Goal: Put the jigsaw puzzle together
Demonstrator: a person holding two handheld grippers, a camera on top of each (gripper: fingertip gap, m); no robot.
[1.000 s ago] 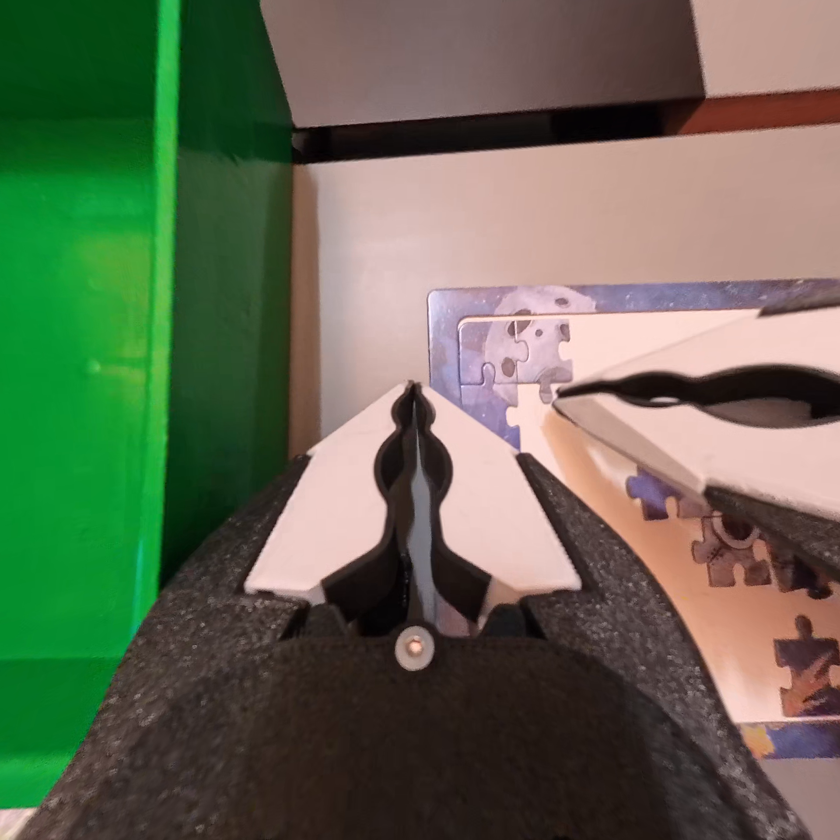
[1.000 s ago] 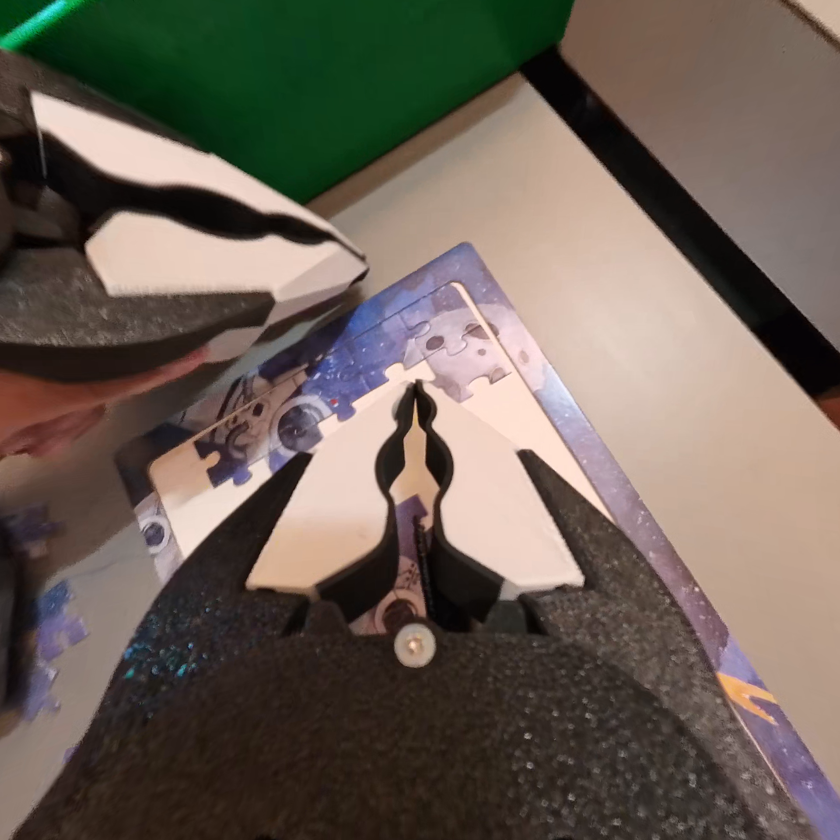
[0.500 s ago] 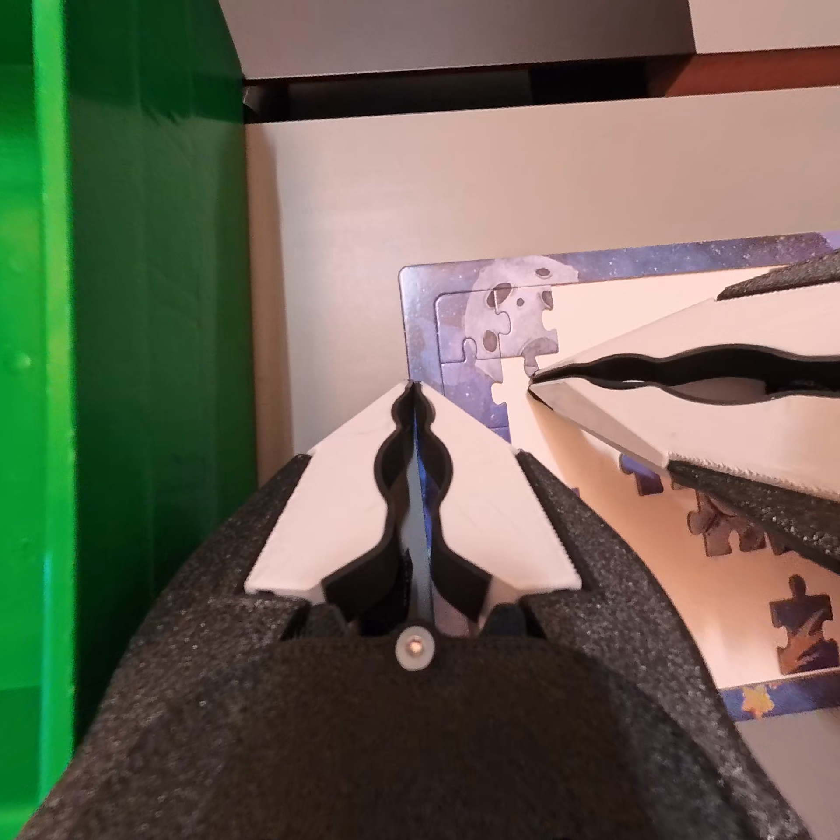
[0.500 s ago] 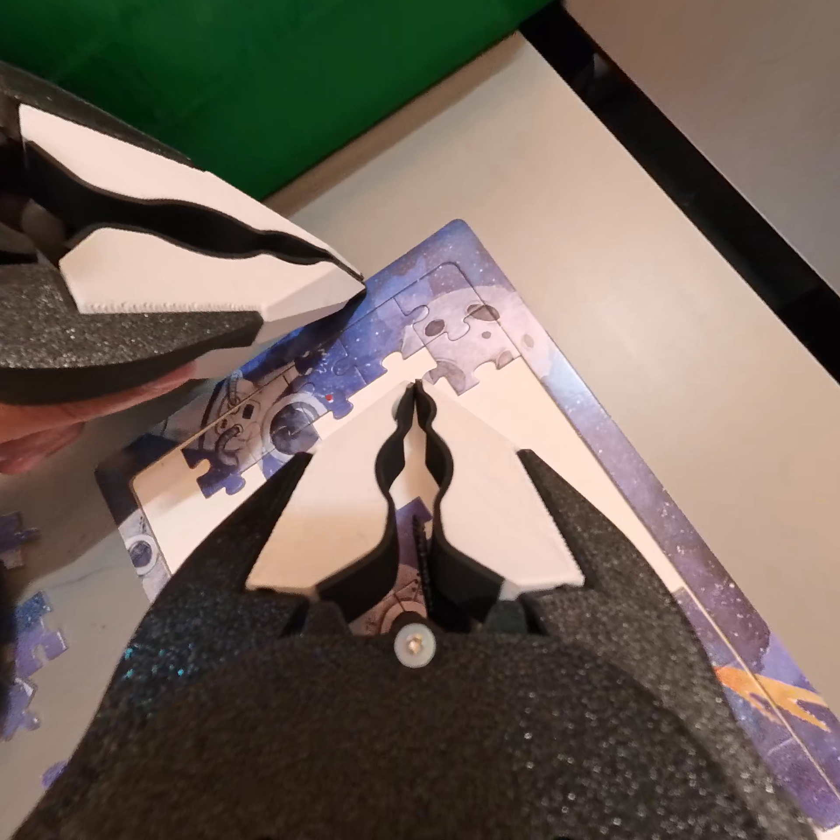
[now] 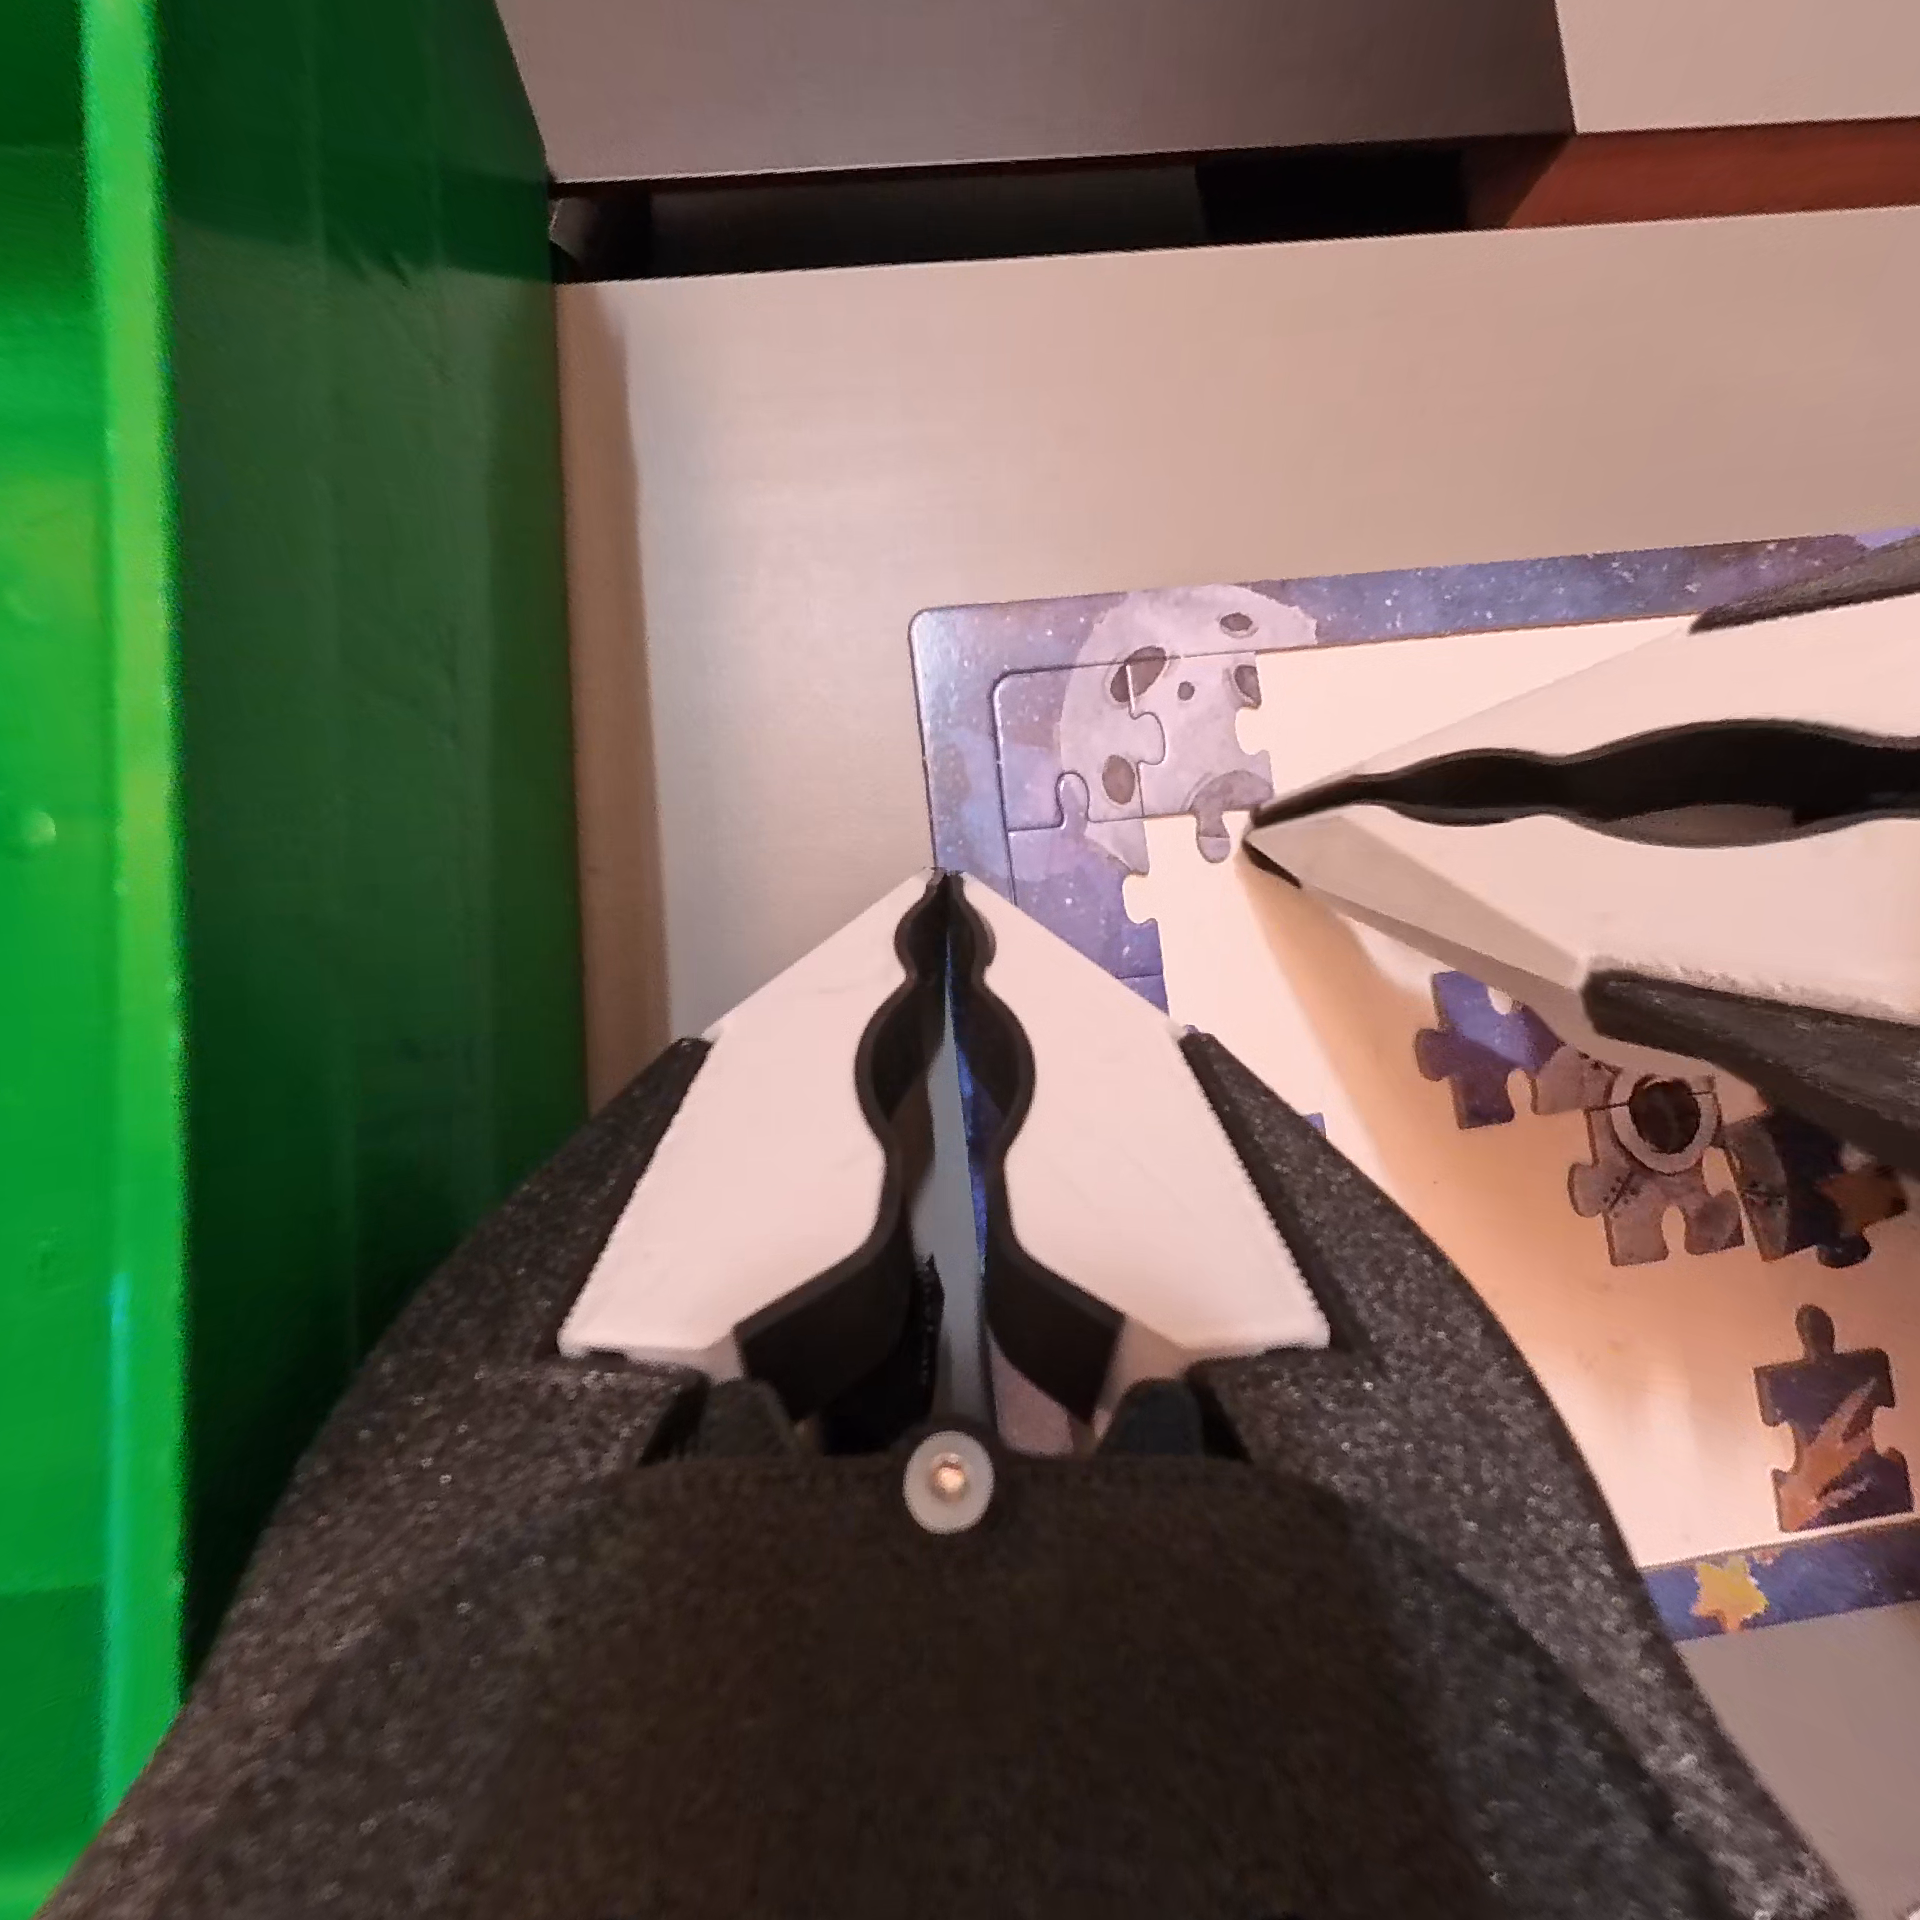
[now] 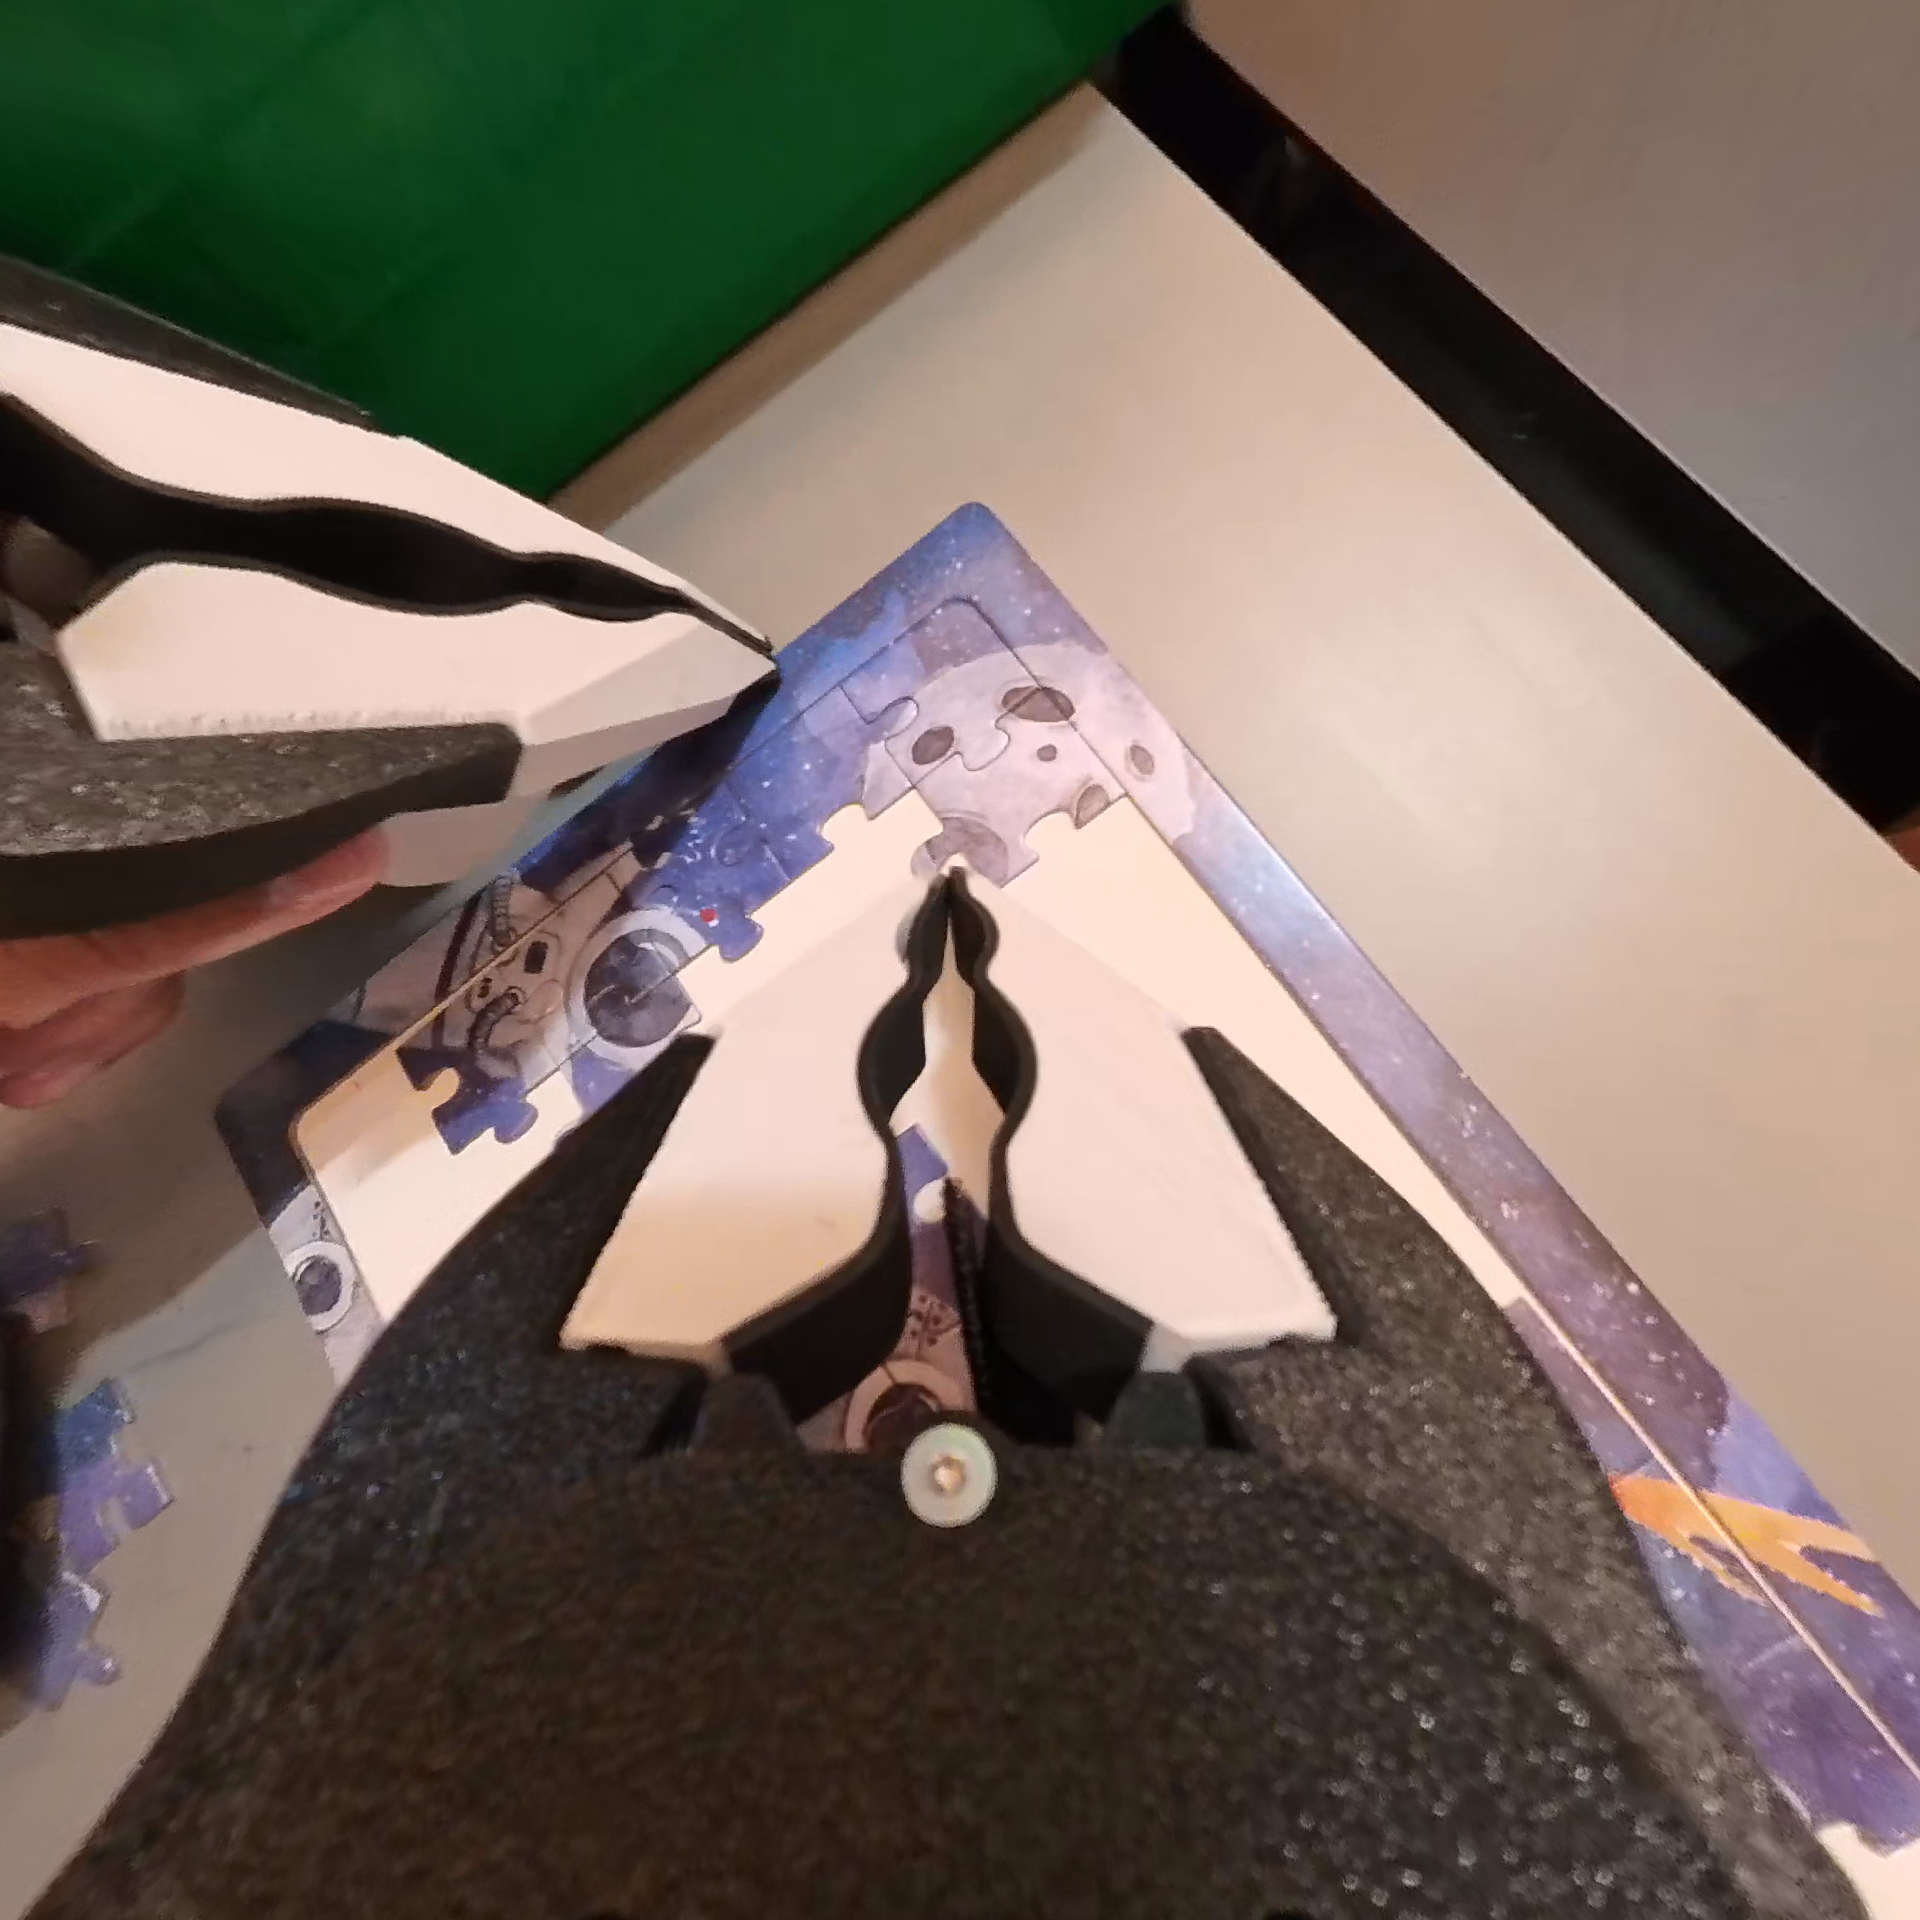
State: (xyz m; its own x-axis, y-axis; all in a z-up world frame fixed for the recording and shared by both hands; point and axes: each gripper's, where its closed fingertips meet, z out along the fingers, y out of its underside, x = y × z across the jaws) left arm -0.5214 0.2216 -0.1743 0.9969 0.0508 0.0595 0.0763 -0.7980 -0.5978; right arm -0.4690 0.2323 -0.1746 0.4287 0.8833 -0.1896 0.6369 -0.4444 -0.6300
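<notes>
So there's a big green bin (image 5: 260, 831) taking up the whole left side of the left wrist view, sitting on a beige table (image 5: 1143, 436) that has a dark gap along its far edge. On the table lies the puzzle tray (image 6: 1351, 935), with a blue starry frame and a cream base that's mostly bare. The top corner is filled in with moon pieces (image 6: 1018, 748), and a run of fitted astronaut pieces (image 6: 623, 966) goes down the edge toward the left gripper. A few loose pieces (image 5: 1662, 1174) sit on the bare base (one more off by itself lower down), and some others lie off the tray on the table (image 6: 94, 1455).

The left gripper (image 5: 943, 881) has its fingers pressed together with nothing visible between them, tip right over the tray's frame edge just below the corner. The right gripper (image 6: 951, 883) is pinched closed too, tip right beside the lowest moon piece, over the bare base. Can't tell if either tip is actually touching the tray. A hand (image 6: 125, 966) shows under the left gripper.
</notes>
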